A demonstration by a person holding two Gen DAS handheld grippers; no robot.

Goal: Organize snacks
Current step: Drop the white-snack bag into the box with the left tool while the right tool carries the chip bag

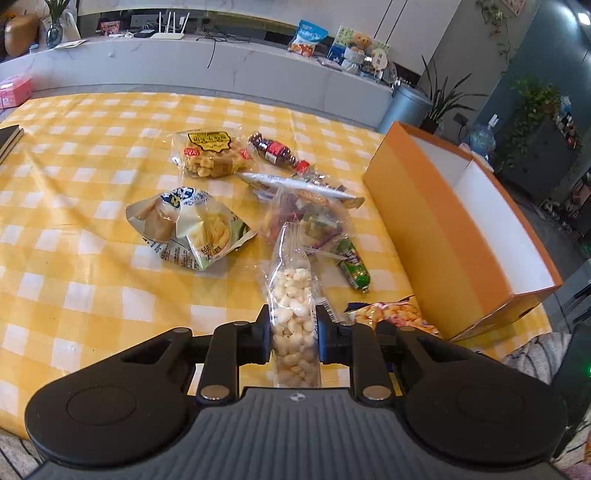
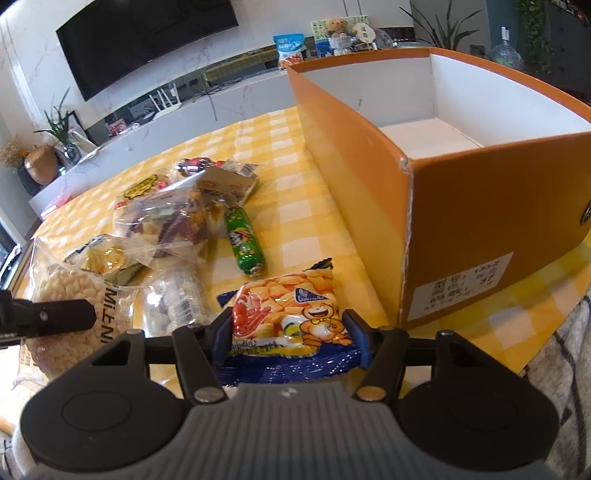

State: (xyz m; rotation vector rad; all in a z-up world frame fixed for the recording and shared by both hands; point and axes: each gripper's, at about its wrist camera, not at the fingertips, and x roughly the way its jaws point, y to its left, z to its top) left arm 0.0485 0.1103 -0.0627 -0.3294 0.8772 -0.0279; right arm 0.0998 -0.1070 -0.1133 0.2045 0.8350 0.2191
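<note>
The left hand-held gripper (image 1: 291, 332) pinched a clear bag of white puffs (image 1: 293, 295), both pads pressed on its sides. The bag's long axis ran straight away from the camera, its sealed flat end pointing toward the heap of snacks in the middle of the bench (image 1: 74, 184). The right hand-held gripper (image 2: 290, 332) straddled a shrimp-chip packet (image 2: 291, 314) lying flat near the bench's front edge. Its fingers stood at the packet's sides, but I could not tell whether they pressed on it. The packet's cartoon tiger and blue strip of Chinese writing faced up; the characters were too blurred to read.

A green sausage stick (image 2: 243, 242) lay with its long axis pointing roughly away from the camera, just left of the orange box (image 2: 369, 192). The box stood open with a white inside, and a label on its end read "37" among Chinese characters.

A yellow-and-white checked cloth (image 1: 92, 295) covered the bench. Beyond it were a white counter (image 1: 184, 55), a router (image 1: 168, 29), a wall television (image 2: 147, 40) and potted plants (image 1: 447, 96).
</note>
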